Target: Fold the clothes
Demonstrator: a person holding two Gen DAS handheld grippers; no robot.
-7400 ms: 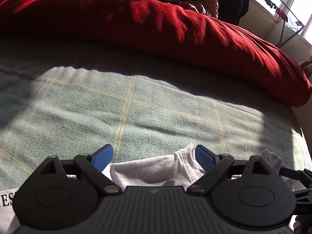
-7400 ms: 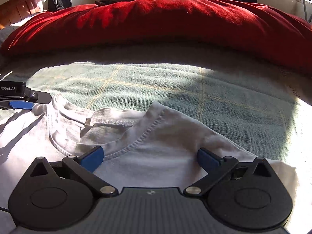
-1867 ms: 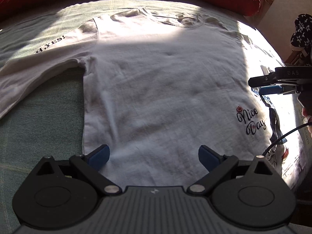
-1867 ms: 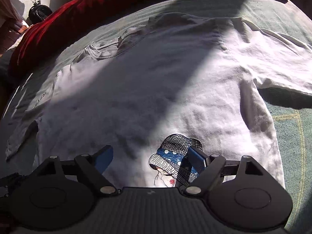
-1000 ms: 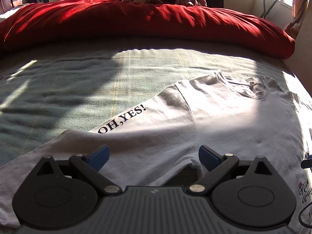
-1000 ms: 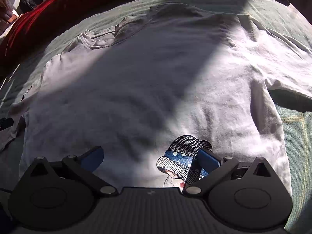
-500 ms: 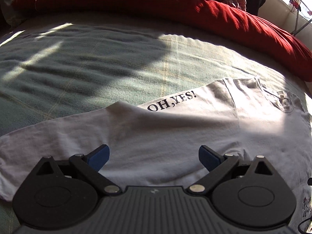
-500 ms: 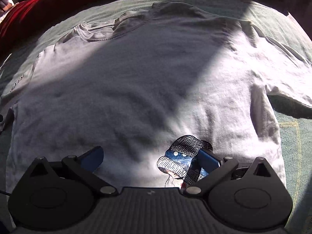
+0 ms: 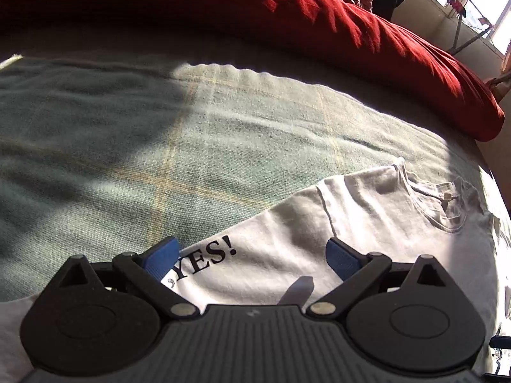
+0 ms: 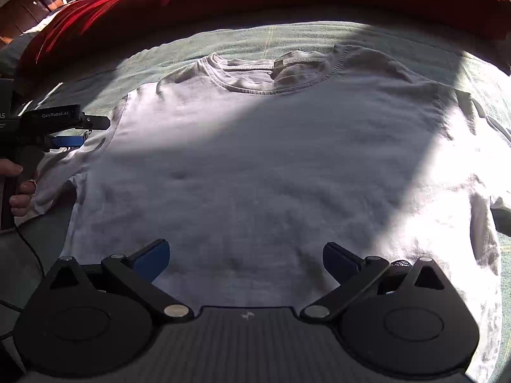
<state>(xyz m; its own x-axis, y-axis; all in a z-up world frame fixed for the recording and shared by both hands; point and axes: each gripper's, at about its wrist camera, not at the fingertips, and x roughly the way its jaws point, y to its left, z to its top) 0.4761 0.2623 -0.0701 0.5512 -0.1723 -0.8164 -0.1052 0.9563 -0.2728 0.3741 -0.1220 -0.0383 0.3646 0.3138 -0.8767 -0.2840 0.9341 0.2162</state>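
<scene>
Right-wrist view first: at far left the left gripper (image 10: 68,140) is seen side-on over the sleeve, held by a hand (image 10: 19,188), its fingers parted. A white cotton T-shirt (image 10: 255,166) is spread flat, collar away, on a green checked woven blanket (image 10: 287,35). The right gripper (image 10: 246,260) is poised above the hem, jaws released, nothing gripped. Left-wrist view now: blue pads (image 9: 161,257) are spread wide over the sleeve printed "YES!" (image 9: 206,260). A long red pillow (image 9: 351,41) is laid along the far edge.

White T-shirt (image 10: 255,166) with black lettering, green checked blanket (image 9: 159,134), red duvet (image 9: 287,16)
</scene>
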